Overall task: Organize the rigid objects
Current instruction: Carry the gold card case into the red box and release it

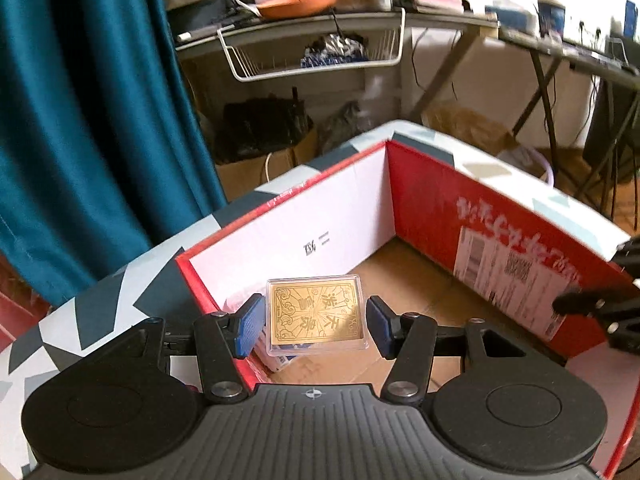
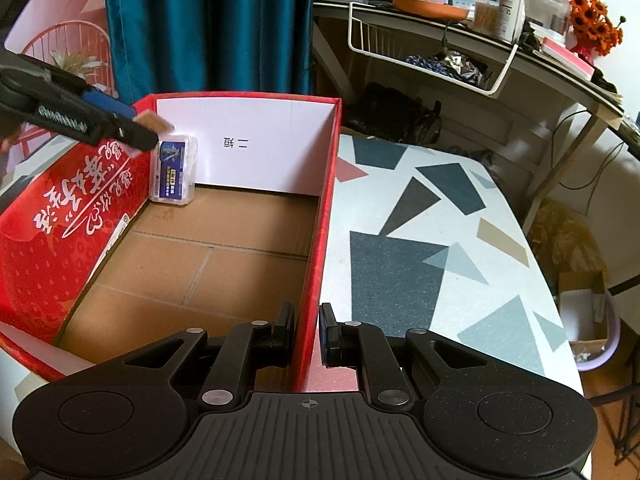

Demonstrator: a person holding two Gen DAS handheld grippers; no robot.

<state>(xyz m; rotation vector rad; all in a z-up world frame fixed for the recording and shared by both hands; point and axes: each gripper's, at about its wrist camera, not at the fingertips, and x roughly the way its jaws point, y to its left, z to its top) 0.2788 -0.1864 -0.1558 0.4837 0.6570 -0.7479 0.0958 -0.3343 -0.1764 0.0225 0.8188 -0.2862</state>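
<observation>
right gripper [image 2: 307,334] is pinched shut on the near wall of the red box [image 2: 316,240], steadying it. left gripper [image 1: 316,326] holds a clear card case [image 1: 318,316] by its sides, half open, above the far corner, where another case [image 2: 174,172] leans; lower it close before releasing so it stacks neatly.

My right gripper [image 2: 307,336] has its fingers [image 2: 285,330] clamped on the near end of the red box's [image 2: 316,240] right wall, one finger inside the box, the other outside over the patterned tabletop [image 2: 420,216]. At the box's far left corner a clear plastic case [image 2: 174,170] stands upright against the left wall. The left gripper [image 2: 136,130] reaches in over that wall, holding a gold-faced case [image 2: 158,122] just above the standing one.
</observation>
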